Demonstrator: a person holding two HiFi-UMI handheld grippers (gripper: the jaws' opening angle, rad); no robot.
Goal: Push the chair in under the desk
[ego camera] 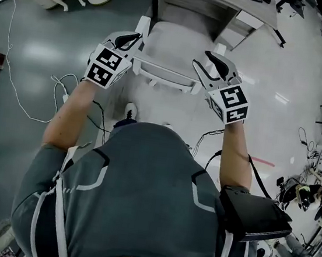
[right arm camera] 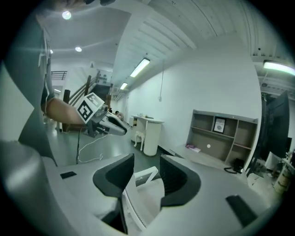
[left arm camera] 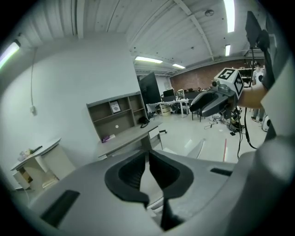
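Your left tool [left arm camera: 148,156] pressed together on nothing, your right tool [right arm camera: 146,161] spread wide, both near the 2 top corners of the white chair [ego camera: 168,52], chair standing in front of the desk [ego camera: 224,4]

A glossy grey floor [ego camera: 36,50] lies under white walls [left arm camera: 69,78] and a ribbed white ceiling [left arm camera: 152,23] hung with long strip lights [left arm camera: 148,60], whose glare shows in patches on the floor. By one wall stands a small white table [right arm camera: 146,120] with a curly-legged stool [right arm camera: 137,135] beside it, and a thin white cable [ego camera: 10,70] trails nearby. At the far end, cluttered tables [left arm camera: 177,102] stand before a brick wall [left arm camera: 203,73].
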